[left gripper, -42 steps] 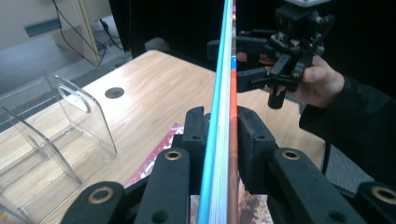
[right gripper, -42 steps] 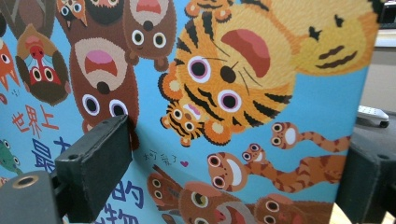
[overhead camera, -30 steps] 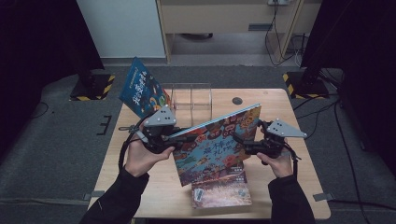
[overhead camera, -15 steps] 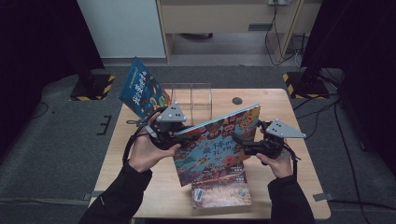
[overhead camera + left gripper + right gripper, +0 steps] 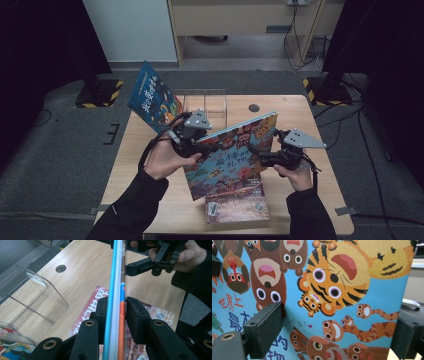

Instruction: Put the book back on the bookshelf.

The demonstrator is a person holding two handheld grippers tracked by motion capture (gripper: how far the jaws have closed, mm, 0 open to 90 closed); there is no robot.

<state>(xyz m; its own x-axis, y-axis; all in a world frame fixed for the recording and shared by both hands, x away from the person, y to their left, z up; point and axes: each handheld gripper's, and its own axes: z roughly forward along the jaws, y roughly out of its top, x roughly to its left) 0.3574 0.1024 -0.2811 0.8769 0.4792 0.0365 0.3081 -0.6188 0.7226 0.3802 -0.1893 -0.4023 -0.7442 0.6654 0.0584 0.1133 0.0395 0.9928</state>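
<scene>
We see the held book [image 5: 230, 152] above a flat book [image 5: 237, 202] on the table [image 5: 310, 210]; a stand [image 5: 202, 102] lies behind (another book [image 5: 152, 97] left of it).

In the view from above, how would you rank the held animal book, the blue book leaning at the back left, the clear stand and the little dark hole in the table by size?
1. Held animal book, though it is lifted nearer the camera.
2. Blue book and clear stand: too alike to rank.
3. Hole, the smallest.
</scene>
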